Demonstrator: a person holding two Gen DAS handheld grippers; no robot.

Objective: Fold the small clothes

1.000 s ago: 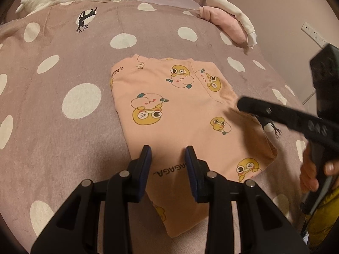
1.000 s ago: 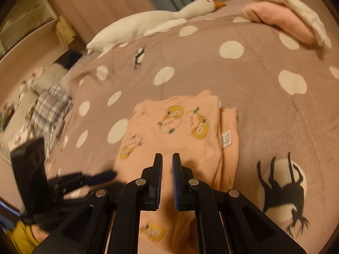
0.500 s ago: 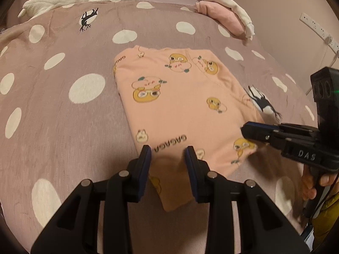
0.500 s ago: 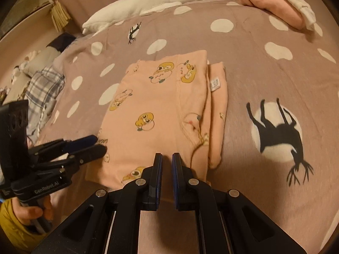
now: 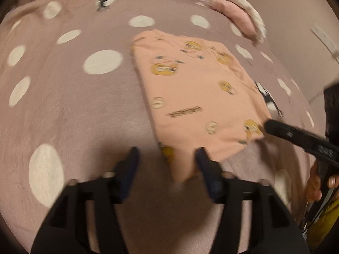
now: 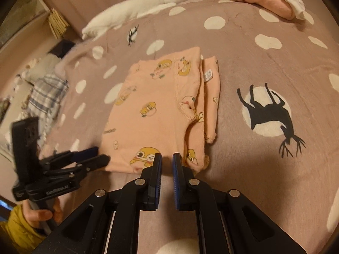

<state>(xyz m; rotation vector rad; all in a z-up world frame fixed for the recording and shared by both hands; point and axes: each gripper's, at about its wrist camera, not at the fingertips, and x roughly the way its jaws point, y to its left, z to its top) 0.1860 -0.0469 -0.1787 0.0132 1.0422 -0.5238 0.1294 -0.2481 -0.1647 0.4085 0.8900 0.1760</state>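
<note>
Tongs left [image 5: 167, 158] and right [image 6: 167, 163], both just opening, empty, flank folded garment [image 6: 161, 108]; goose plush [image 6: 148, 6] beyond.

Bare blanket [image 6: 264, 169] beside garment [image 6: 152, 114]

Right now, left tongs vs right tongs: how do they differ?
Left tongs stand wide open, having just opened, with the shirt corner lying loose between them. Right tongs show a narrow gap, just opened too, at the shirt's near edge with nothing gripped. Both hover low over the bed.
</note>
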